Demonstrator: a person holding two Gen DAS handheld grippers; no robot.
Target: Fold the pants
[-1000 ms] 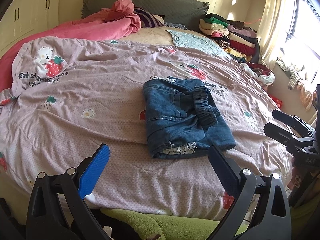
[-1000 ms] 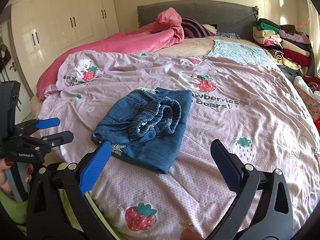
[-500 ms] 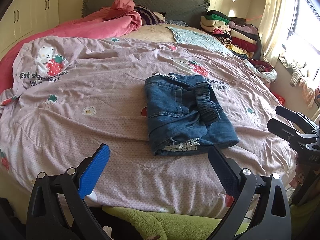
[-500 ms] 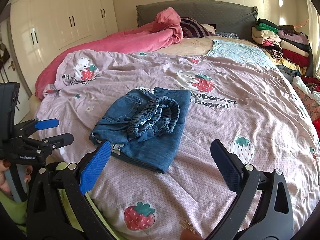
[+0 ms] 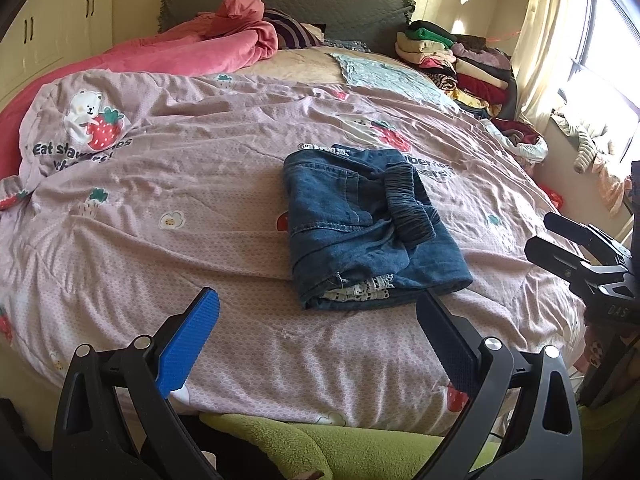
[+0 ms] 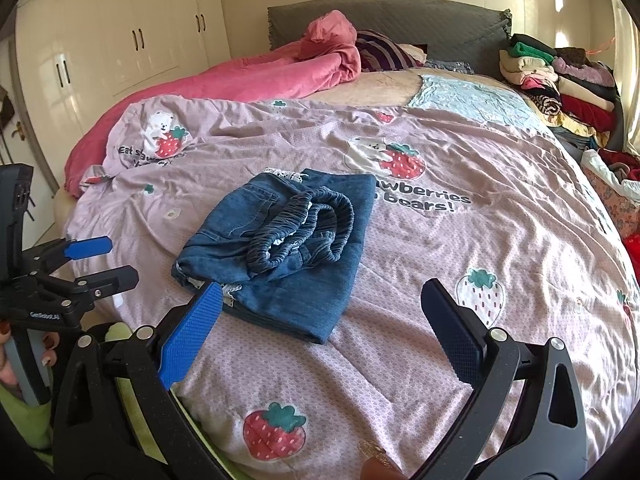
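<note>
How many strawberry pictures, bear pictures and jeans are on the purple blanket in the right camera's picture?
Strawberries on the blanket: 5, such as one
Bears: 2, such as one
Jeans: 1
Total: 8
Some at the edges are too small to tell.

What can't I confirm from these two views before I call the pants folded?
- Underside and inner layers of the folded jeans: hidden by the top fold, both views.
- Near left corner: covered by the right tongs' blue pad, right wrist view.
- Quilt lettering: partly under the jeans.
- Left tongs: open, holding nothing.
</note>
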